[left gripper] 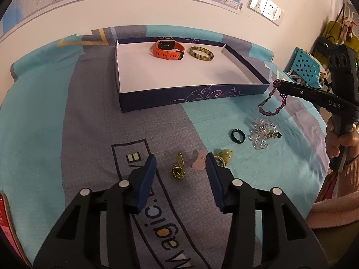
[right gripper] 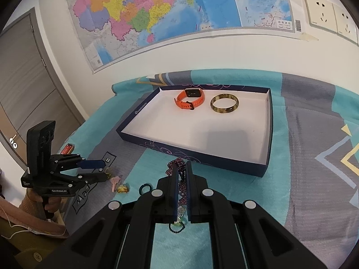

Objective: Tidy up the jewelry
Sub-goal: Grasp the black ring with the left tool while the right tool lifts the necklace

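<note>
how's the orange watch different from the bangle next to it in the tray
The watch is bright orange; the bangle is mottled yellow-brown. The watch has a dark rectangular face and a strap with holes; the bangle is a plain, smooth closed ring. The watch loop looks oval and rests propped on its side; the bangle is round and lies flat. Both sit side by side near the tray's far wall.

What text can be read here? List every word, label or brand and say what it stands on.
"DAS": black arm of the right tongs.
"GenRoboLAI", roughly: white print on the black left tongs; small, uncertain.
"Magic", upside down: grey and teal printed cloth.
Colourful wall map: legend too small to read.
Dark blue cardboard tray: rim logo blurred.
</note>
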Motion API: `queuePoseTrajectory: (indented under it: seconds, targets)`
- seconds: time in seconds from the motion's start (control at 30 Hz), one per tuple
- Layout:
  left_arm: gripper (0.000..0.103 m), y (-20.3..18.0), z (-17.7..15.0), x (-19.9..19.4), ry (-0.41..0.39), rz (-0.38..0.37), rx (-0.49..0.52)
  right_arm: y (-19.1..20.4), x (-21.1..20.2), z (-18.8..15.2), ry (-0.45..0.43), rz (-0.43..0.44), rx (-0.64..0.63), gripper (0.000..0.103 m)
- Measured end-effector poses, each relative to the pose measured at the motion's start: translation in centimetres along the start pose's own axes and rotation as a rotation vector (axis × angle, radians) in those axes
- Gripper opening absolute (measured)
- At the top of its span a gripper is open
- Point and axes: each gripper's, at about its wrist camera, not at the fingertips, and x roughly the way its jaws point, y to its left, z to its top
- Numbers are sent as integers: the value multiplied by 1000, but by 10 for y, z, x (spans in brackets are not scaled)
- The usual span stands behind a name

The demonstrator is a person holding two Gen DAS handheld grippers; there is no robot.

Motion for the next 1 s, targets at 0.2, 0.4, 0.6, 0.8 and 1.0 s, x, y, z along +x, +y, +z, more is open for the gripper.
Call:
queuePoseTrajectory:
  seconds: [0.2, 0.4, 0.6, 0.8, 1.0]
  targets:
    - [41, -1, 0, 3, 11, 8, -9, 0, 1, 0, 0, 15, -1, 4]
    - [39, -1, 3, 1, 5, 18, -3, -1, 1, -1, -2, 29, -1, 4]
    - [39, -4, -1, 3, 19, 22, 0, 0, 2, 0, -3, 34, -4, 4]
    - [39, -4, -2, -1, 9, 34, -8, 0, 2, 0, -3, 31, -1, 5]
    - [39, -25, 14, -10, -45, -13, 58, -3, 1, -2, -11, 30, 9, 5]
